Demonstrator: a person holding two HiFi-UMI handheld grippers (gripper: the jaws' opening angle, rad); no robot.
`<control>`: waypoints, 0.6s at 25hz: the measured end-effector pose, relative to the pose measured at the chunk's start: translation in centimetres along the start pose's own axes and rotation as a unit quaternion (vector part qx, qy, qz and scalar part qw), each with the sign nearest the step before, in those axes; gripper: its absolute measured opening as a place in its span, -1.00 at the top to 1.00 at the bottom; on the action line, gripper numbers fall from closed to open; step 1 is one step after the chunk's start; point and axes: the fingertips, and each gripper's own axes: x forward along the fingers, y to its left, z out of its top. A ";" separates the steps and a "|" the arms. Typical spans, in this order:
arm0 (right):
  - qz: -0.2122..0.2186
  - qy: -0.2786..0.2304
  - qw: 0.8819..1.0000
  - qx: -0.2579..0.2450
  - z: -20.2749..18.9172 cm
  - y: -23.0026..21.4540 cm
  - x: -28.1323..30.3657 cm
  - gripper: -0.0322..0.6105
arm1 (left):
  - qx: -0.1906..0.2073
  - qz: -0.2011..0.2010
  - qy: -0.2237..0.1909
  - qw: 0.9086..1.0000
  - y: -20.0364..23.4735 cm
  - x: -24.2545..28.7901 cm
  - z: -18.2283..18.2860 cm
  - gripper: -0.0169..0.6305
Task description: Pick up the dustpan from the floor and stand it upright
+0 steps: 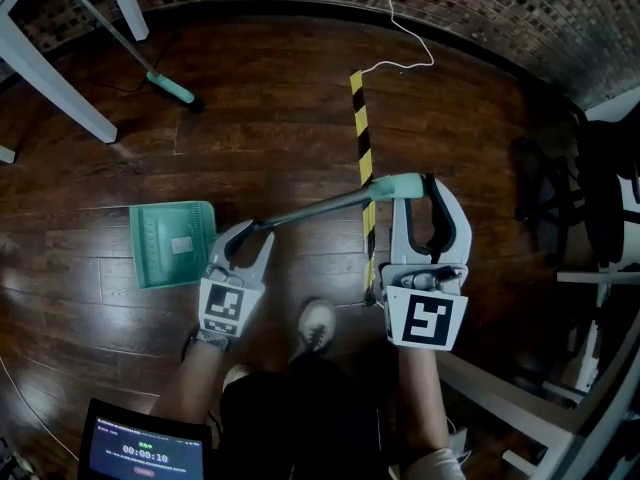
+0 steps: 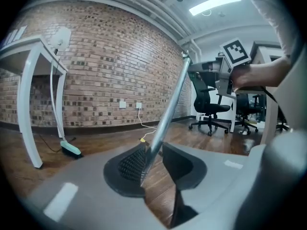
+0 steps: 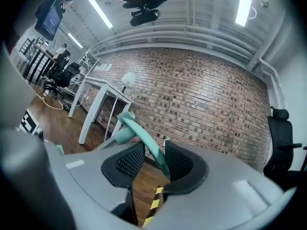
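The green dustpan (image 1: 170, 243) lies on the wooden floor at the left. Its metal handle (image 1: 315, 208) slants up to the right and ends in a teal grip (image 1: 398, 184). My left gripper (image 1: 250, 236) is shut on the lower handle near the pan; in the left gripper view the pole (image 2: 165, 114) runs between the pads of the left gripper (image 2: 153, 164). My right gripper (image 1: 425, 190) is at the teal grip. In the right gripper view the teal grip (image 3: 144, 140) crosses the right gripper (image 3: 154, 159) and leans on its right pad, apart from the left pad.
A broom (image 1: 170, 86) leans by white table legs (image 1: 60, 78) at the back left. A yellow-black tape strip (image 1: 362, 138) and a white cable (image 1: 400, 28) run over the floor. Black office chairs (image 1: 600, 188) stand at the right. A shoe (image 1: 316, 323) is below the handle.
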 end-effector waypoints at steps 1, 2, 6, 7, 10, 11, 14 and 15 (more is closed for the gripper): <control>0.006 0.004 1.000 -0.008 1.2 0.4 0.0 0.46 | -0.008 0.001 0.005 1.000 -0.1 -0.6 0.9 0.63; 0.013 0.011 1.000 -0.016 2.2 1.0 -0.1 0.45 | -0.017 0.002 0.009 1.000 -0.1 -1.4 1.9 0.64; 0.050 0.072 0.996 -0.034 4.5 3.3 -0.1 0.42 | -0.028 -0.002 0.024 0.999 0.1 -4.5 6.1 0.78; 0.061 0.088 0.993 -0.040 5.1 4.0 -0.1 0.40 | -0.027 -0.002 0.026 0.999 0.2 -5.3 7.3 0.78; 0.092 0.124 0.986 -0.069 6.8 6.4 -0.2 0.37 | -0.029 0.005 0.023 0.999 0.9 -8.0 10.7 0.77; 0.099 0.129 0.984 -0.077 7.4 7.1 -0.1 0.37 | -0.029 0.008 0.021 0.999 1.1 -8.9 11.9 0.77; 0.128 0.135 0.979 -0.081 9.8 9.3 0.3 0.34 | -0.031 0.017 0.021 0.999 2.1 -11.7 15.7 0.77; 0.139 0.139 0.977 -0.080 10.8 9.9 0.6 0.32 | -0.033 0.020 0.022 0.999 2.7 -12.7 17.4 0.77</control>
